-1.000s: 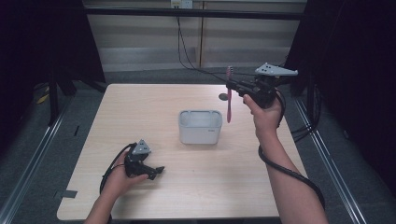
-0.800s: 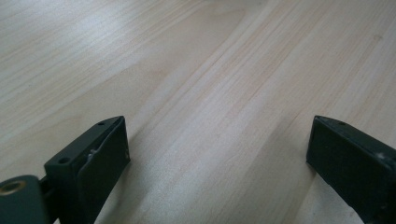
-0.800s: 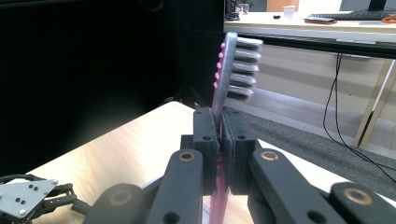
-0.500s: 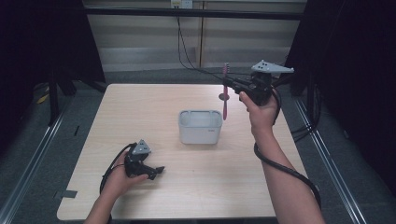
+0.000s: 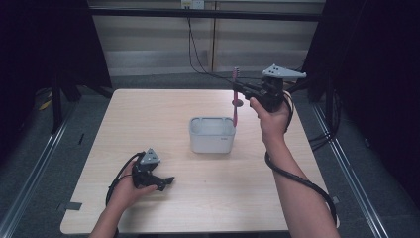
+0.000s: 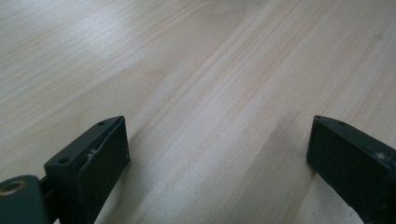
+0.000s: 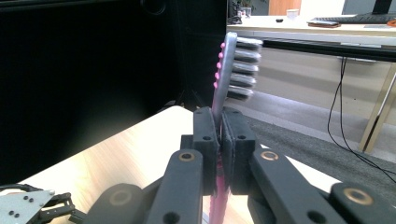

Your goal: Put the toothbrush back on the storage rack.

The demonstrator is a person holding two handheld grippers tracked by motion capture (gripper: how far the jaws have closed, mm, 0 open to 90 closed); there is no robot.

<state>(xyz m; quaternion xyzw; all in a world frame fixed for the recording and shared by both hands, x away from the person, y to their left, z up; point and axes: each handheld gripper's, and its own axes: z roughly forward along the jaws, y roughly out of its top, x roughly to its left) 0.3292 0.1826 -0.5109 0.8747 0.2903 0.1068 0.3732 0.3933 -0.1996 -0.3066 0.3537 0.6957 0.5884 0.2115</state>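
Two grippers work a pale wooden table [image 5: 148,124] seen from the high view. The right gripper [image 5: 236,92], raised above the table's far right part, is clamped on a pink toothbrush [image 5: 235,106] held upright, bristle end up, its lower end hanging just over the right rim of a white rectangular container [image 5: 212,135] that stands near the table's middle. A black cable [image 5: 297,179] loops from that gripper along the person's forearm. The left gripper [image 5: 167,182] lies low at the near left of the table in the person's left hand [image 5: 130,188], well apart from the container.

From the left gripper view, its two black jaws stand wide apart, with bare wood grain between them.

From the right gripper view, the jaws are pressed together on the toothbrush [image 7: 223,84] handle, and the grey bristles [image 7: 243,70] rise above them against a dark backdrop. Beyond lie the table edge, a grey floor and a trailing wire [image 7: 337,107].
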